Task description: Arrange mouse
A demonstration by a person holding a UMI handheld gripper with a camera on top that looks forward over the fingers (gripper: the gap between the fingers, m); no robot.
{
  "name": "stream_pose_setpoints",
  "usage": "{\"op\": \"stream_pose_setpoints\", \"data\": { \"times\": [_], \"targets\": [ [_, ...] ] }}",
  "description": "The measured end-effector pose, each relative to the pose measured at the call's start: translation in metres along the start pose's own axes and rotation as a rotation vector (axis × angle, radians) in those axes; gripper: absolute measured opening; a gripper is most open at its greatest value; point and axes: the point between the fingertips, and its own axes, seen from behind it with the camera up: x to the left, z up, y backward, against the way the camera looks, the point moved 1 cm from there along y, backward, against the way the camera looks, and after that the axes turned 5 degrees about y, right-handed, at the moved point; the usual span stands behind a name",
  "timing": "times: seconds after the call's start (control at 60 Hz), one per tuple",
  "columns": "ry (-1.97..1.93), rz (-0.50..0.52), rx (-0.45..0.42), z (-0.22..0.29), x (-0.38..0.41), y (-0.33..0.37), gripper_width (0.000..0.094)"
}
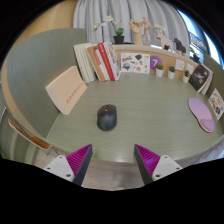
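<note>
Since the mouse (pixel 107 118) sits alone at the middle of the frame on the green desk (pixel 150 105), well ahead of my claw (pixel 113 158), nothing is gripped yet. My fingers stand apart, pads (pixel 80 159) showing at lower centre with a wide gap and nothing between them.

Risks, as I judge them: the mouse is rounded and smooth, so closing high on the hump could squirt it forward. Coming in off-centre, one finger would nudge it first and spin it. Pressing too low might scrape fingertips on the desk.

Further out, a cream card (pixel 68 92) leans at left of centre, with books (pixel 97 62) upright behind it at upper left. A purple mat (pixel 202 113) lies at right, likely where the mouse belongs, though I can't be sure. A wide swing that way could clip the small items on the shelf (pixel 160 58) at upper right.
</note>
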Motion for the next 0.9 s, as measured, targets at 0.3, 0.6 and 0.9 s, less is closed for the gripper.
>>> {"op": "stream_pose_setpoints", "data": {
  "times": [0.3, 0.6, 0.9],
  "targets": [
    [0.002, -0.049, 0.028, 0.045, 0.014, -0.091, 0.0827],
    [0.000, -0.107, 0.039, 0.076, 0.010, -0.126, 0.0594],
    [-0.044, -0.136, 0.034, 0.079, 0.007, -0.127, 0.0433]
  ]
}}
